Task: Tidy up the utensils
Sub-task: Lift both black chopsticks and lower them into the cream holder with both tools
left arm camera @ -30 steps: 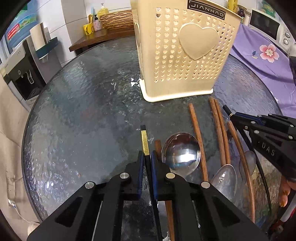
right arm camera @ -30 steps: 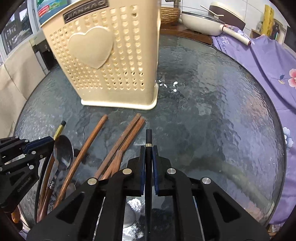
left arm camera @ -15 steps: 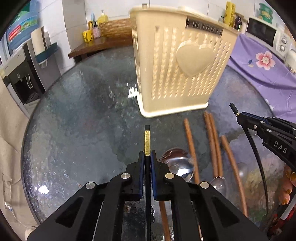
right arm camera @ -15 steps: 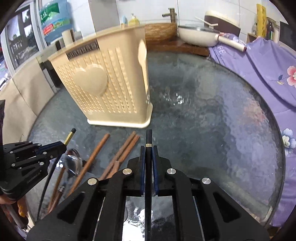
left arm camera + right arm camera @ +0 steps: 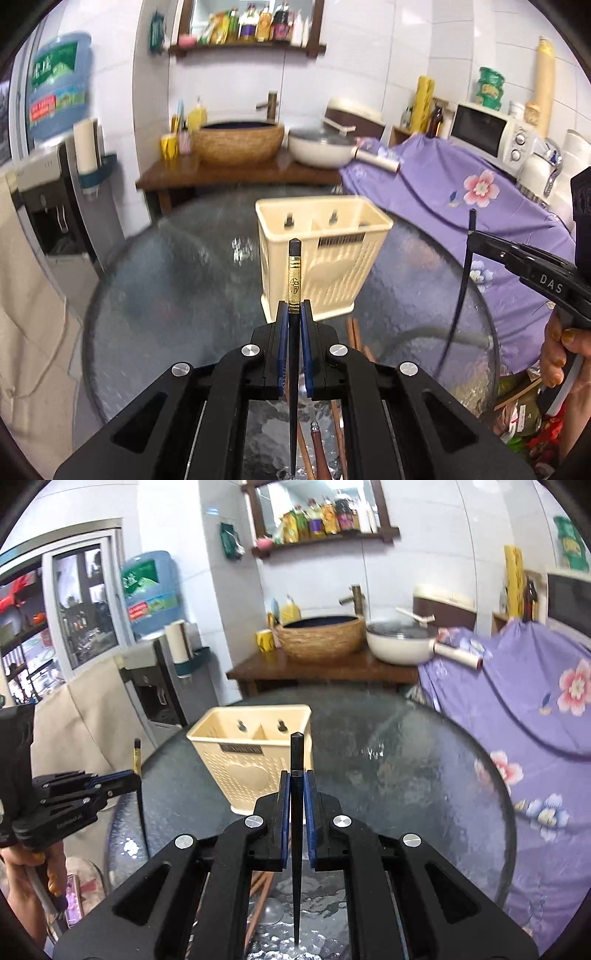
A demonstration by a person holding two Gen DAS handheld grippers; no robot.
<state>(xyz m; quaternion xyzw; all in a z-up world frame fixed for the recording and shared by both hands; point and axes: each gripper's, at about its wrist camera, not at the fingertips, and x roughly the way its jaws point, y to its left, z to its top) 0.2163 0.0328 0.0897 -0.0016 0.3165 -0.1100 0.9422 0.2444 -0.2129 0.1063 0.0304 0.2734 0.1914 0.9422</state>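
Left gripper (image 5: 294, 314) clamped on a black chopstick with a gold-patterned band (image 5: 294, 280), blunt end forward. Right gripper (image 5: 296, 782) clamped on a plain black chopstick (image 5: 296, 753), likewise. Both are held above the round textured-glass table (image 5: 177, 295), short of the cream perforated plastic utensil holder (image 5: 325, 258). Brown wooden chopsticks (image 5: 356, 332) lie on the glass below the grippers.

Left gripper (image 5: 294, 314) clamps a black chopstick (image 5: 294, 273) — cream utensil holder (image 5: 325, 254) beyond, on the glass table (image 5: 166, 295).
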